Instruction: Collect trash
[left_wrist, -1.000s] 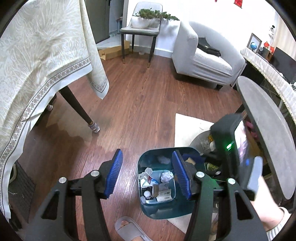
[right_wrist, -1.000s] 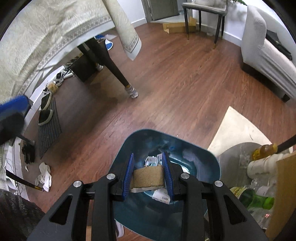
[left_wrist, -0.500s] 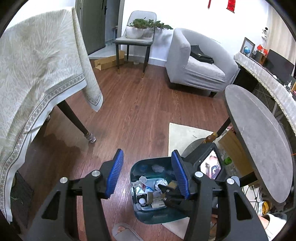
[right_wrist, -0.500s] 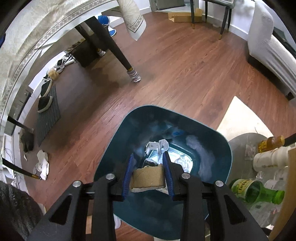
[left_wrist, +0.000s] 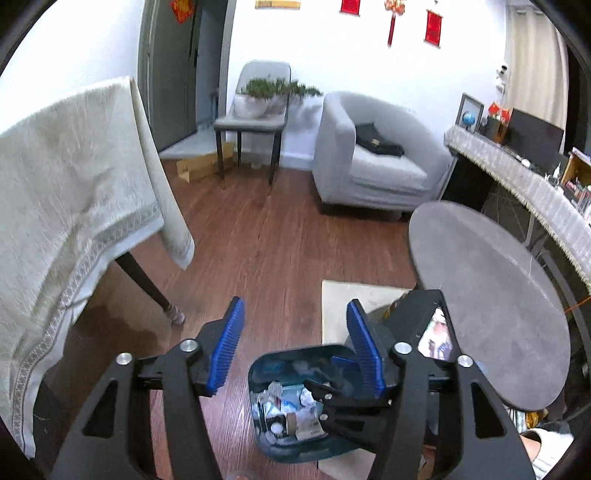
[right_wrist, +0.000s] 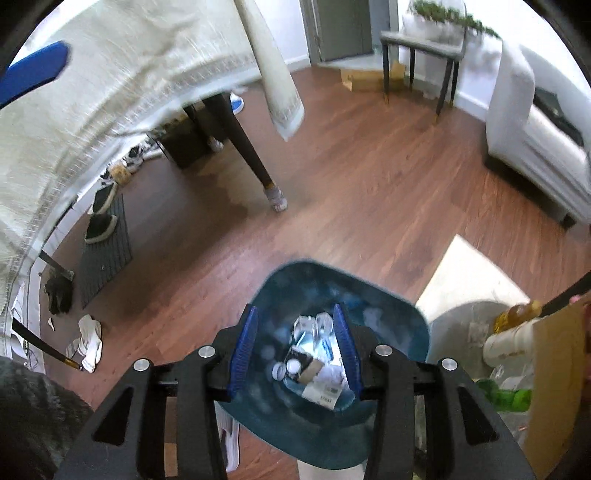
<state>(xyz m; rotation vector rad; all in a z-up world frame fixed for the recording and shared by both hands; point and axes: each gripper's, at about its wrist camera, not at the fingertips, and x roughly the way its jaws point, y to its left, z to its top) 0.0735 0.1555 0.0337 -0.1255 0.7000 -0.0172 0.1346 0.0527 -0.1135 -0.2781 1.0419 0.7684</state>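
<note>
Right tool (right_wrist: 295, 347): was wide open and empty over the bin (right_wrist: 388, 317).
Left tool (left_wrist: 295, 347): was wide open, empty.
Bin: held trash (right_wrist: 317, 365).

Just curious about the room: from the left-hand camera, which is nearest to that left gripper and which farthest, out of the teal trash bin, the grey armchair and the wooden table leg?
1. Teal trash bin, just below the left gripper.
2. Wooden table leg, left.
3. Grey armchair, far back, right of centre.

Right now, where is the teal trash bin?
The teal trash bin stands on the wood floor directly below the open right claw, beside the pale rug. In the left wrist view it sits low centre, near the round grey table.
</note>
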